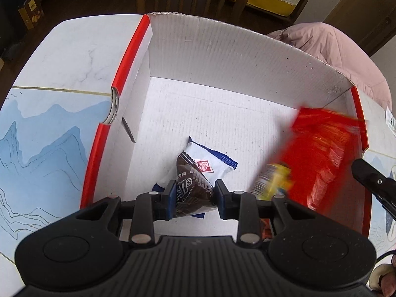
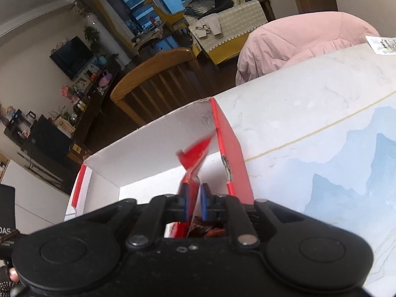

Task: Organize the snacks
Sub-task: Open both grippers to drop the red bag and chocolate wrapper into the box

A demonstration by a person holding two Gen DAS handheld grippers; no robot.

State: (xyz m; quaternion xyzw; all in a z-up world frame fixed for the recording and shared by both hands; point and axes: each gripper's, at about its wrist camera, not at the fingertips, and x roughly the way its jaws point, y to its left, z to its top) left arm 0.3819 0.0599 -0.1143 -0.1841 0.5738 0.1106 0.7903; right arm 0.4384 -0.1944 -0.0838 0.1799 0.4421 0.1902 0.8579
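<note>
likely snag: left gripper (image 1: 193, 193) pinches the brown packet (image 1: 191, 190), right gripper (image 2: 194, 199) pinches the red bag (image 2: 195, 158); at 3 o'clock the bag could catch the box (image 1: 222, 49) wall.

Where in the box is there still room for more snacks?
The box floor is bare along the back wall and in the left corner. It is crowded in front: a white packet under the brown packet, with the red bag on the right.
</note>
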